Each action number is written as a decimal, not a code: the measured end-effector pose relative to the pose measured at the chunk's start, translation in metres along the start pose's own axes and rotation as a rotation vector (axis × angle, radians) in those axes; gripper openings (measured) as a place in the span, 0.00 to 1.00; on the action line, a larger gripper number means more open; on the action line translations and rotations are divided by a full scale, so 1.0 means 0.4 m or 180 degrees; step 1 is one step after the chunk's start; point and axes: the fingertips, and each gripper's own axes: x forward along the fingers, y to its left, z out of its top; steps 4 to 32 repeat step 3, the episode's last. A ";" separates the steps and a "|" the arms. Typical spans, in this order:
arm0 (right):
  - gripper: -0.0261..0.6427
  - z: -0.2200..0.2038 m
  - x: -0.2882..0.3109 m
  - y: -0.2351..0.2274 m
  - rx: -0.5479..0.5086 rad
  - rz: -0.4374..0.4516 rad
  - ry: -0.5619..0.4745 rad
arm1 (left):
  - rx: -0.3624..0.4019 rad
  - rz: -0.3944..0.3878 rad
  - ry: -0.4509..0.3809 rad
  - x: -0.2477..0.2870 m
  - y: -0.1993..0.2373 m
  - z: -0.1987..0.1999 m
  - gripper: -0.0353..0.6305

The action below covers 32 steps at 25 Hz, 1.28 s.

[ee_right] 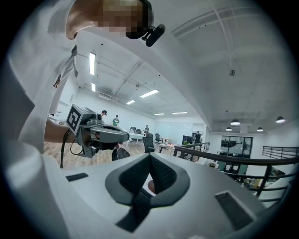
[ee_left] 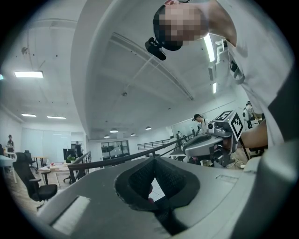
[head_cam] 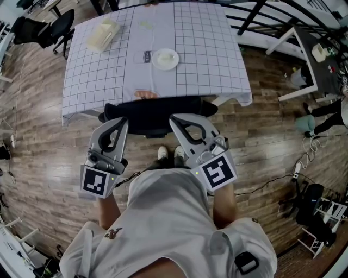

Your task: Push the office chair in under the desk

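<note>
A wood floor (head_cam: 43, 163) runs all round the desk (head_cam: 206, 43), which is covered by a white cloth (head_cam: 81, 100) ruled in a dark grid. Left of the desk stand black spare chairs (head_cam: 62, 27). On the desk, toward its left, lies a cream box (head_cam: 103, 33), and nearer its middle a white plate (head_cam: 165, 58). Right of the desk are a black railing (head_cam: 255, 16) and a white table frame (head_cam: 304, 65). The chair (head_cam: 157, 115) is black. Only its broad back shows, lying along the middle of the desk's near edge, with the seat hidden below the cloth's overhang. The left gripper (head_cam: 122, 122) has its jaws pressed together with nothing between them, its tip at the left part of the chair's back. The right gripper (head_cam: 174, 119) is likewise closed and empty, its tip at the right part. Whether either tip touches the back cannot be told. The cloth hangs over the desk's near edge on both sides of the chair. Bare floor lies off the desk's near-left corner, while off its near-right corner a cable (head_cam: 266, 184) crosses the boards, well apart from the chair.
</note>
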 end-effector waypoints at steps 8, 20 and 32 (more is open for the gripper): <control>0.04 -0.004 0.001 0.003 -0.0006 0.0006 0.0009 | 0.0006 -0.0004 0.0005 -0.001 0.000 -0.005 0.06; 0.04 -0.004 0.001 0.003 -0.0006 0.0006 0.0009 | 0.0006 -0.0004 0.0005 -0.001 0.000 -0.005 0.06; 0.04 -0.004 0.001 0.003 -0.0006 0.0006 0.0009 | 0.0006 -0.0004 0.0005 -0.001 0.000 -0.005 0.06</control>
